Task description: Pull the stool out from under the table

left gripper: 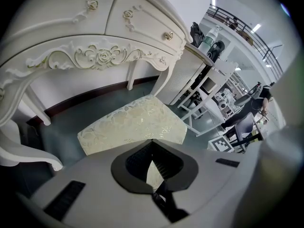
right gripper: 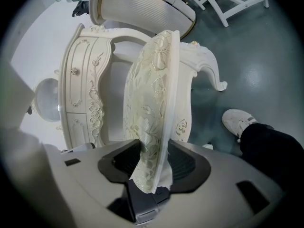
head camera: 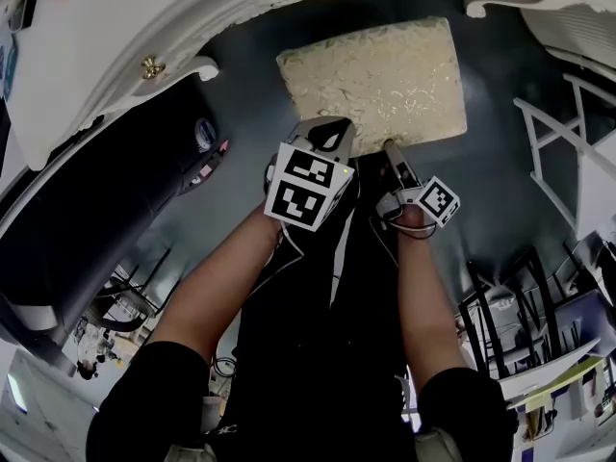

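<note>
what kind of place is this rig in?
Likely a large indoor hall or lab staged with home furniture: an ornate white dressing table, a cushioned stool, plus white racks and a railed mezzanine.

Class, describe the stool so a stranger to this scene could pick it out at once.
Find the white carved table. On the dark floor before its arch stands the stool. It alone has a flat cream cushion with a leafy pattern, clamped by the right tool.

The stool (head camera: 375,80), a rectangular seat padded in cream floral-embossed fabric on white carved legs, stands upright on the dark floor just before the ornate white table (head camera: 144,27), its near edge clamped in the right tool (right gripper: 154,151).
</note>
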